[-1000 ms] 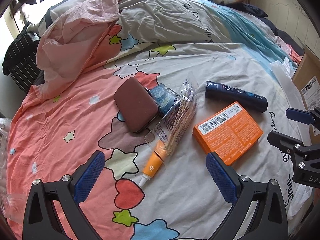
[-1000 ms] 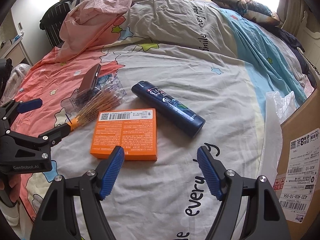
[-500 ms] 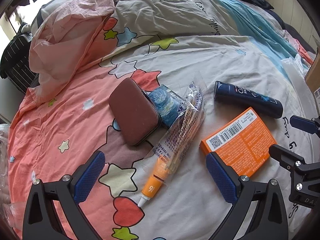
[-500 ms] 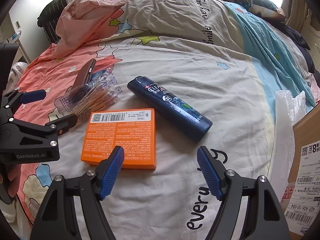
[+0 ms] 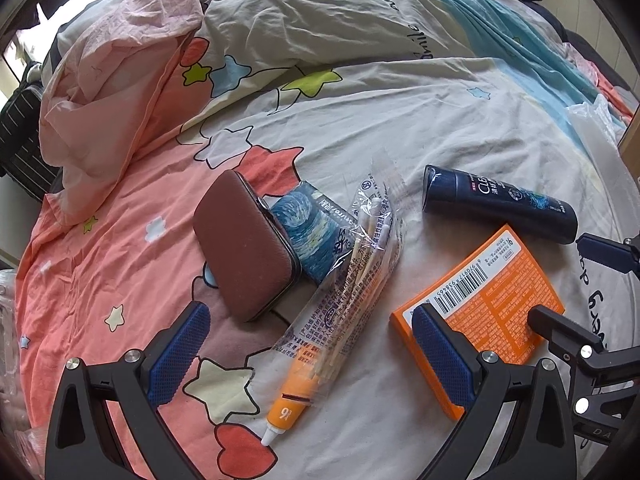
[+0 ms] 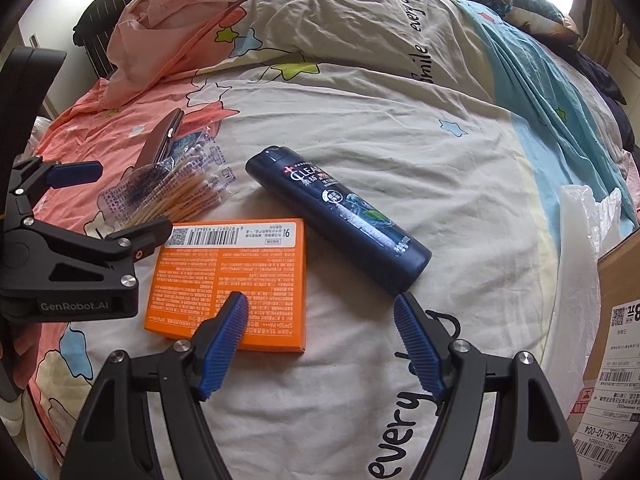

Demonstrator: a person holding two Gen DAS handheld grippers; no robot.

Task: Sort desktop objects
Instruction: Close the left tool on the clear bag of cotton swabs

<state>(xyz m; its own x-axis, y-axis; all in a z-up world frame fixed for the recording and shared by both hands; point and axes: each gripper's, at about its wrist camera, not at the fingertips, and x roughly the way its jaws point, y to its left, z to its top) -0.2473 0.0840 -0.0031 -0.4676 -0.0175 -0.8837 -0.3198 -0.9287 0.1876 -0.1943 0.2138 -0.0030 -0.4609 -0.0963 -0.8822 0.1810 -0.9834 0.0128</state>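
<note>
On the bedspread (image 5: 400,112) we log, left to right: brown case (image 5: 244,248), swab packet (image 5: 352,276) over the orange tube (image 5: 292,404), nozzle pointing toward us, then orange box (image 6: 232,276) and dark bottle (image 6: 340,220), cap far-left. Our left gripper (image 5: 308,360) is spread around the tube's end. Our right gripper (image 6: 320,344), also spread, sits just short of box and bottle.

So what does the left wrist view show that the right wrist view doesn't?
Only the left wrist view shows the orange tube and the starry blue pack. Only the right wrist view shows the labelled cardboard box. Both show the orange box, the dark bottle, the swab bag, the brown case, and both grippers, left and right, open and empty.
</note>
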